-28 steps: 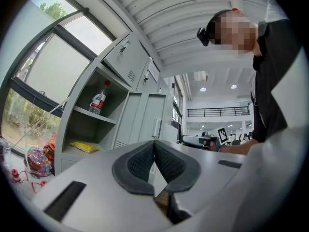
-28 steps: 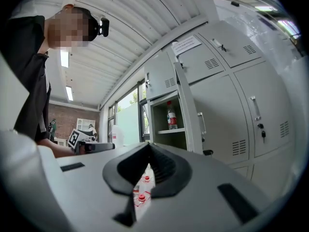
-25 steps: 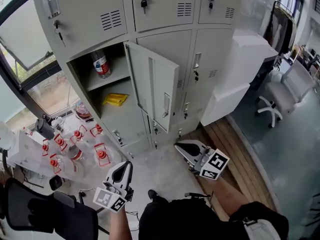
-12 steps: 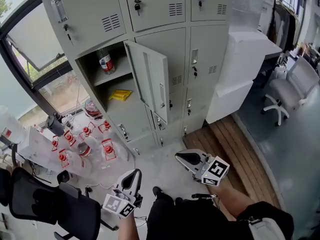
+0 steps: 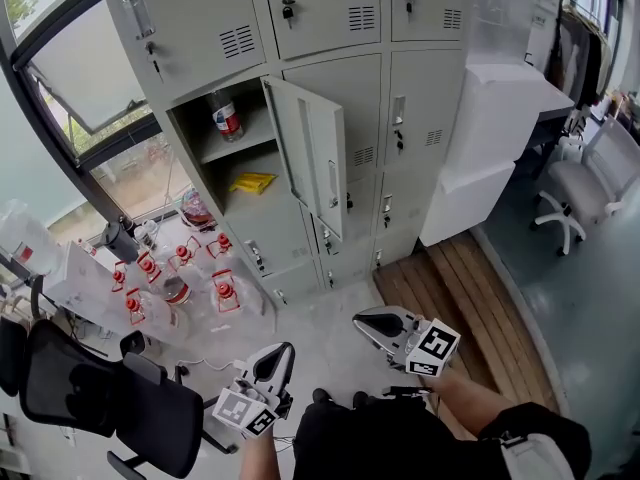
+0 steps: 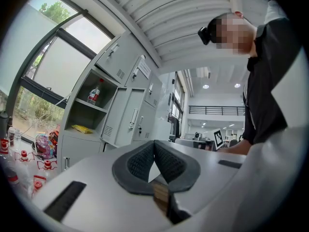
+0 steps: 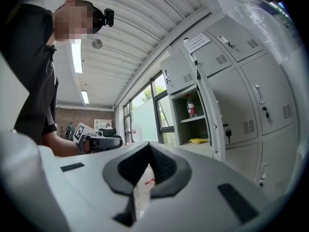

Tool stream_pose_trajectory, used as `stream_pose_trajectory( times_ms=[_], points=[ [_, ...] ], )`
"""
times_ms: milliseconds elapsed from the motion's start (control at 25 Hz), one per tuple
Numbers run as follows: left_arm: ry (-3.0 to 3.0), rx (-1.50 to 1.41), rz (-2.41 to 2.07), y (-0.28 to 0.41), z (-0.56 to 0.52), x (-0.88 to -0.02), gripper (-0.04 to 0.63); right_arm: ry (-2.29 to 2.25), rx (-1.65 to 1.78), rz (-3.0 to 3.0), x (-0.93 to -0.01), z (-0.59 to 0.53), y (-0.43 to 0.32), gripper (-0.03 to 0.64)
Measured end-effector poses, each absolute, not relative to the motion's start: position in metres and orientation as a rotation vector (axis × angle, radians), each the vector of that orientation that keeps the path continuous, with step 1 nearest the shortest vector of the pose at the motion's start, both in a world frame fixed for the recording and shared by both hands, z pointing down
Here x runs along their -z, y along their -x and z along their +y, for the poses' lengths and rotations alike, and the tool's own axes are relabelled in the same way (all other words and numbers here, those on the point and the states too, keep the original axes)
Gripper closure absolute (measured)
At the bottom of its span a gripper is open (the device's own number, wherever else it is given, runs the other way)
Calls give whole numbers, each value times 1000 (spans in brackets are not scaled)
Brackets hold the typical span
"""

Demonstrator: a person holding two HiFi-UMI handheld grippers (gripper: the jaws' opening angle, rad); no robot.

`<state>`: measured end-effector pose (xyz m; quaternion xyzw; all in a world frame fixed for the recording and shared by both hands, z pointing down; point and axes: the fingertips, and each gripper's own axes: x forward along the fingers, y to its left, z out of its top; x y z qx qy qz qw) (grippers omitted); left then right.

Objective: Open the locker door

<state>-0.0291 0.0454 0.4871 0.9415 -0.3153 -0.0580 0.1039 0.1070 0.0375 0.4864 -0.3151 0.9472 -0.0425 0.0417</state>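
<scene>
The grey locker bank (image 5: pixel 330 28) stands ahead. One middle-row door (image 5: pixel 312 153) hangs wide open, swung out to the right of its compartment. Inside, a clear bottle (image 5: pixel 227 116) stands on the shelf and a yellow packet (image 5: pixel 252 181) lies below. My left gripper (image 5: pixel 285 349) and right gripper (image 5: pixel 360 320) are held low near my body, well back from the lockers, both shut and empty. The left gripper view shows its pads (image 6: pixel 145 158) meeting, with the open door (image 6: pixel 116 117) far off. The right gripper view shows the door (image 7: pixel 207 110) edge-on beside the bottle (image 7: pixel 191 106).
Several red-capped water jugs (image 5: pixel 170 268) crowd the floor at the left under the window. A black office chair (image 5: pixel 110 393) is at my lower left. A white cabinet (image 5: pixel 490 138) and a wooden platform (image 5: pixel 460 288) lie to the right, with a white chair (image 5: pixel 590 183) beyond.
Both grippers have drawn back from the lockers and sit lower in the head view. The locker door stays open at the same angle.
</scene>
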Motion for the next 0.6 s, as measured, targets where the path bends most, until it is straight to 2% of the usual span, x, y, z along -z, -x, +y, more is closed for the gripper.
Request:
stream_pose_trajectory(
  times_ms=[600],
  points=[
    [-2792, 134, -895, 18, 42, -484, 580, 1052, 155, 2869, -493, 30, -125, 606]
  ],
)
